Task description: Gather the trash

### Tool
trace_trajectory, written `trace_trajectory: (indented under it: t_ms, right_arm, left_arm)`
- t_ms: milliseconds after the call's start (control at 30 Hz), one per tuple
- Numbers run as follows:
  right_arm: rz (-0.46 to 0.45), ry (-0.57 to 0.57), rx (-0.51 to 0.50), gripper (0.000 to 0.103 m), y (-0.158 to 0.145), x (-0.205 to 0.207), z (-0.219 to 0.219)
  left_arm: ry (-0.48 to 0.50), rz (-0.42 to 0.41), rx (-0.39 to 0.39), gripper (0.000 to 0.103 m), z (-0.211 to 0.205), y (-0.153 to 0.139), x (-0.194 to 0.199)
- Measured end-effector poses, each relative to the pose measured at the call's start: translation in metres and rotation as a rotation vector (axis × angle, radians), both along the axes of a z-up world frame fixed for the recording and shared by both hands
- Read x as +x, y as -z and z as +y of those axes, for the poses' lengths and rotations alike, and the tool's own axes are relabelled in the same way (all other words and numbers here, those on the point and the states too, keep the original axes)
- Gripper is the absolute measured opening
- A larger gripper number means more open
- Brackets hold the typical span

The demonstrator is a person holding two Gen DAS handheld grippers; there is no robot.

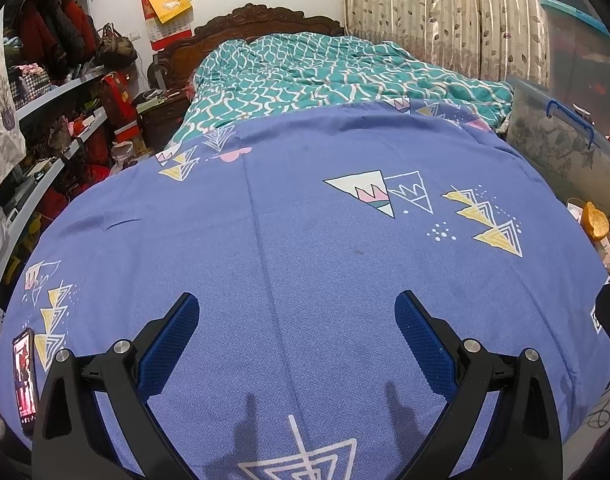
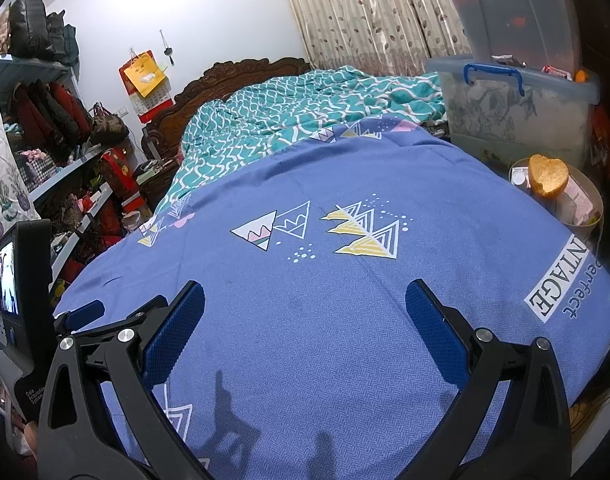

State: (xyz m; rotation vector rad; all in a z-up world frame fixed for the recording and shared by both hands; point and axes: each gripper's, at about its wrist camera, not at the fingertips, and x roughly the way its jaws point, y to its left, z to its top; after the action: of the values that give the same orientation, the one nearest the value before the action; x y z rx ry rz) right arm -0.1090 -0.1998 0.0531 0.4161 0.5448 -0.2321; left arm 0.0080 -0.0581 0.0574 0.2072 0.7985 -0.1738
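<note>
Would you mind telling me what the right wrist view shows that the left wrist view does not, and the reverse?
Only the right wrist view shows the printed label on the blue sheet, the open right gripper, and the left gripper's body with its small screen at the left edge.

Only the left wrist view shows the phone lying at the sheet's left edge, and the open left gripper.

Both share the sheet, the teal quilt, the wall calendar, the clear storage box and the bin holding an orange peel.

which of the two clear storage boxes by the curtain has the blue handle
The lower storage box, the one sitting beside the bed. Its lid carries a blue handle; the upper box stacked on it shows only a teal lid.
</note>
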Motion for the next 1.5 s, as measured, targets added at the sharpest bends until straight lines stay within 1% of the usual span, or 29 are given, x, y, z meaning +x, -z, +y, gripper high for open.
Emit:
trace_trajectory:
  t_ms: [1067, 1367, 1500]
  right_arm:
    - [0.004, 0.0, 0.004, 0.1, 0.004, -0.002, 0.002]
    - [0.004, 0.001, 0.005, 0.099, 0.003, -0.002, 0.001]
    - [0.005, 0.001, 0.005, 0.1, 0.004, -0.002, 0.0]
  left_arm:
    - [-0.008, 0.016, 0.004, 0.094, -0.001, 0.006, -0.002]
    - [0.005, 0.024, 0.003, 0.094, -0.004, 0.011, -0.004]
    - [0.015, 0.017, 0.014, 0.094, -0.007, 0.01, -0.005]
